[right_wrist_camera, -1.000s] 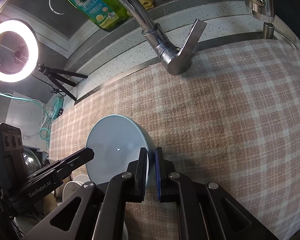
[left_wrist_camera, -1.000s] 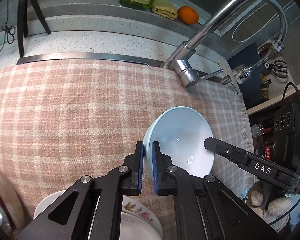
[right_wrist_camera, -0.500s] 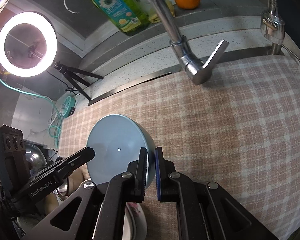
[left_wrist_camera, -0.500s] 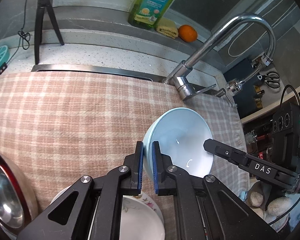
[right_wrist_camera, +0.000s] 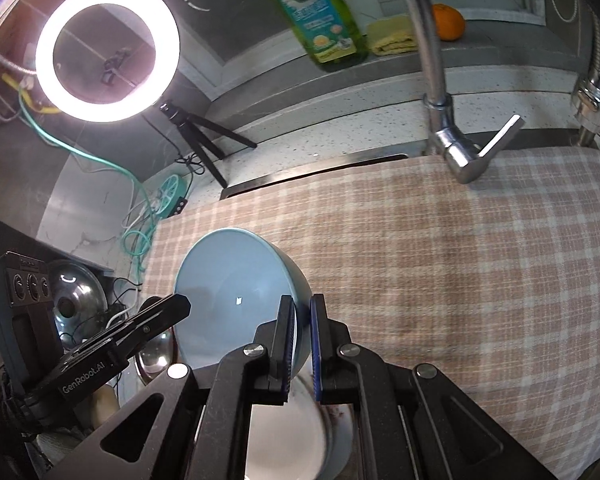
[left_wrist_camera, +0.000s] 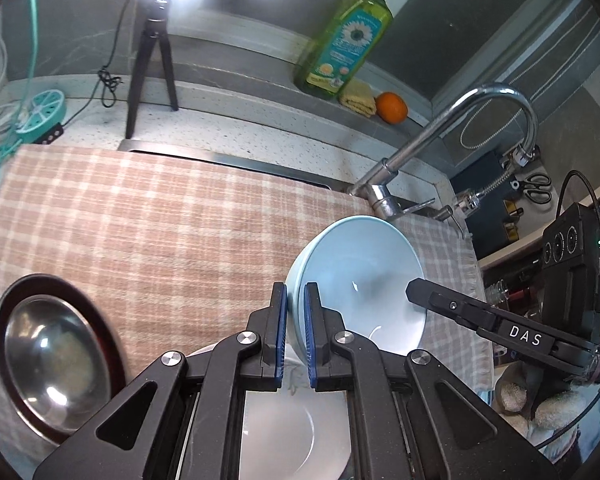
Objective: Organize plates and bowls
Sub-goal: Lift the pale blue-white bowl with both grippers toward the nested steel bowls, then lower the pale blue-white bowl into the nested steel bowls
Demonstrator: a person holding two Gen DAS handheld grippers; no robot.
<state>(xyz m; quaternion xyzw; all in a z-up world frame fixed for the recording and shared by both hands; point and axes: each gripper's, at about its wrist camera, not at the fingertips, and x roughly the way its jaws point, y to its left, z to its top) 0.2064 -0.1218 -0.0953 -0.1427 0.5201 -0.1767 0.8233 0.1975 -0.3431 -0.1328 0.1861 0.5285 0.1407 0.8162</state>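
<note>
Bright ring light (right_wrist_camera: pixel 107 51) glares white at top, fisheye edges bend and darken, slight blur

Both wrist views sit close behind their fingers, angled steeply down at the plaid cloth (left_wrist_camera: pixel 172 216) from above its near edge, left view from the faucet's (left_wrist_camera: pixel 440 148) left, right view facing it, sharing cloth, faucet and blue bowl (right_wrist_camera: pixel 236 296).

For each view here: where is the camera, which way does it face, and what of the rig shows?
Left wrist: behind the left gripper, facing down over the blue bowl toward the faucet; the right gripper enters at right.
Right wrist: behind the right gripper, facing down across the checked cloth; the left gripper enters at left.
Shared: both grippers clamp opposite rims of the bowl.
</note>
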